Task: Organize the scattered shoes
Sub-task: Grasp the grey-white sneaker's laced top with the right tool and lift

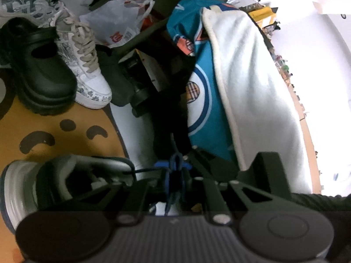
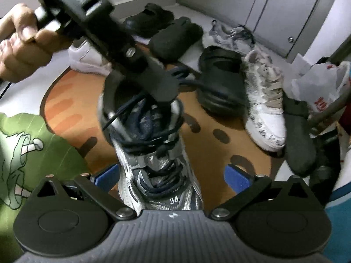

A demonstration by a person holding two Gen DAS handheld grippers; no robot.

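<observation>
- Left wrist view: the left gripper (image 1: 175,164) is pinched shut on the dark shoelace (image 1: 173,162) of the grey sneaker (image 1: 65,179). The blue pads meet with the lace bunched between them.
- The sneaker lies just to the left of those fingers, heel and ankle opening towards the camera, on the brown mat (image 1: 65,131).
- Further ahead and to the left stand a black clog (image 1: 41,70) and a white sneaker (image 1: 87,65) side by side, toes pointing back towards the fingers.
- Right wrist view: the right gripper (image 2: 172,175) stands wide open, its blue pads (image 2: 238,178) either side of the same grey sneaker (image 2: 153,153) and not touching it.
- The shoe's long axis runs straight away from these fingers, with its toe nearest the camera and its heel far.
- The left gripper (image 2: 164,92), held in a hand (image 2: 19,41), reaches in from above left to the laces at the shoe's opening.
- Judgement: the right gripper is better placed for a body grip. It straddles the shoe across its width, so closing would clamp the forefoot.
</observation>
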